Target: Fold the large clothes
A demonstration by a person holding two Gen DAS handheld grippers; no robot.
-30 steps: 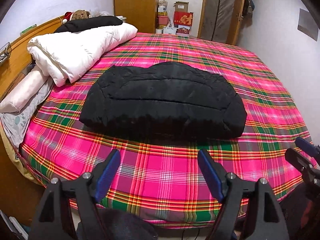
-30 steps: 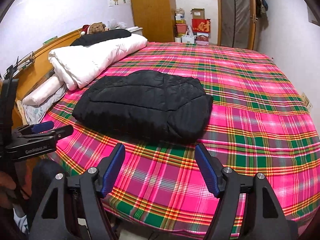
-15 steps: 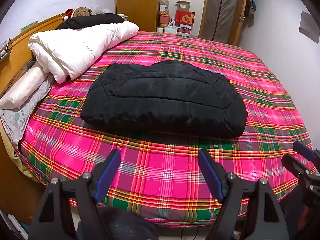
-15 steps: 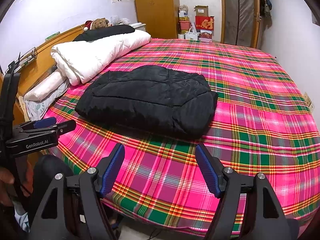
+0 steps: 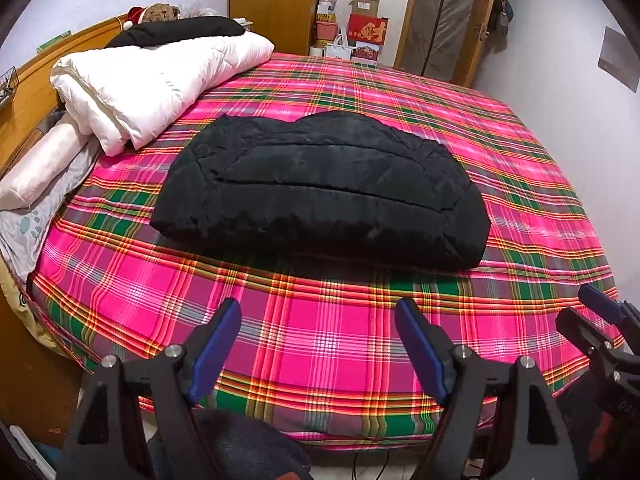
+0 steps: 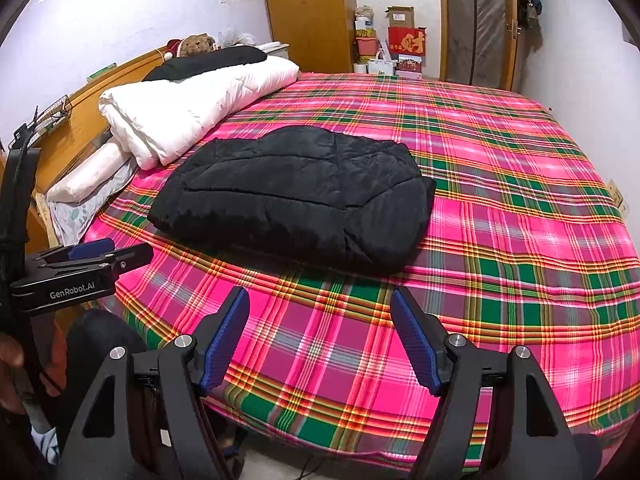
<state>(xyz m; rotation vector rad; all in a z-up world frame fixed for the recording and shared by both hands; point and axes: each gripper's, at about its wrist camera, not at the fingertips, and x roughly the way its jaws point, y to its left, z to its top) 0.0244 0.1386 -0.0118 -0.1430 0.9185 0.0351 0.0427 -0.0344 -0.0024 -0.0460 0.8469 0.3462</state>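
Black padded coat [image 5: 320, 196] lies folded into a compact bundle toward the headboard side of the plaid bed [image 5: 328, 340], set back from the near edge and just clear of the white duvet [image 5: 156, 80]. Left gripper [image 5: 318, 338] and right gripper [image 6: 320, 336] both stand wide apart and empty, held off the near edge. Judgement: fold looks finished, so neither tool needs contact.

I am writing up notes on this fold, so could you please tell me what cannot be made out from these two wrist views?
- Black jacket: in both views its top layer hides the sleeves and how many folds lie beneath.
- Jacket's far edge: hidden by its own bulk in both views.
- Person: the frame edge cuts off all but a hand in the right wrist view.
- Stuffed toy: too small to identify.
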